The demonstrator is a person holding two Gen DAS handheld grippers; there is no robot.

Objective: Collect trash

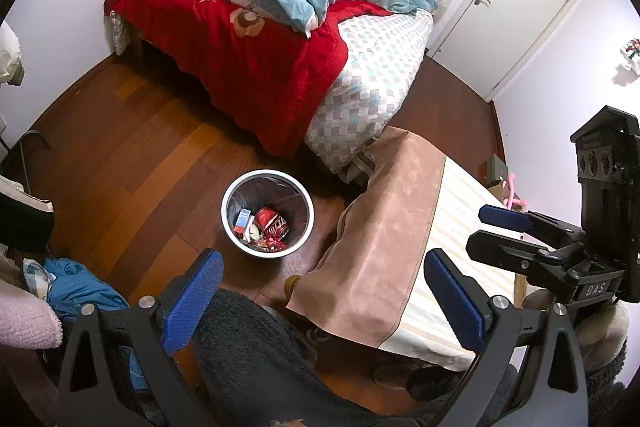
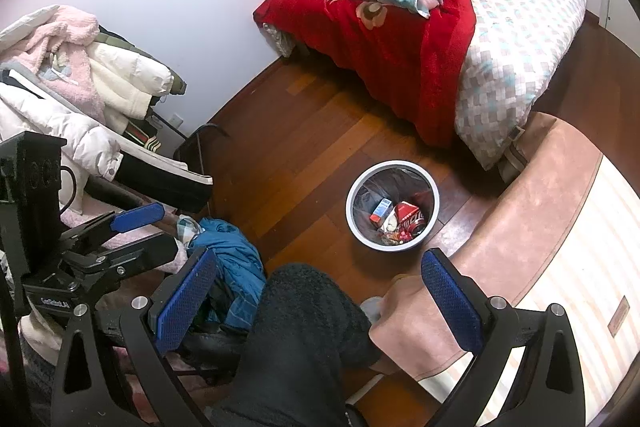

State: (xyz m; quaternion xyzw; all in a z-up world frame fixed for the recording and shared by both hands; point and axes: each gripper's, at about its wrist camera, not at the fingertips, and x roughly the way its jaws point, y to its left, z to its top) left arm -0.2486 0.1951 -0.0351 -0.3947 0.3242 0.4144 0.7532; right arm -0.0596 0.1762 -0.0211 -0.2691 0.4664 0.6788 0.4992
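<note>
A white round trash bin [image 1: 267,254] stands on the wooden floor beside the table. It also shows in the right wrist view [image 2: 392,246]. Inside lie a crushed red can [image 1: 273,223], a small red and blue carton [image 1: 243,219] and several wrappers. The can [image 2: 409,218] and the carton [image 2: 381,210] also show in the right wrist view. My left gripper [image 1: 324,301] is open and empty, held above the floor near the bin. My right gripper [image 2: 320,301] is open and empty, also held above the floor; it shows at the right of the left wrist view [image 1: 490,227].
A table [image 1: 400,247] with a brown and striped cloth is to the right. A bed [image 1: 280,47] with red and blue blankets stands behind the bin. A chair piled with clothes [image 2: 80,99] is at the left. A blue garment [image 2: 232,267] lies on the floor. A dark-trousered leg [image 2: 296,339] is below.
</note>
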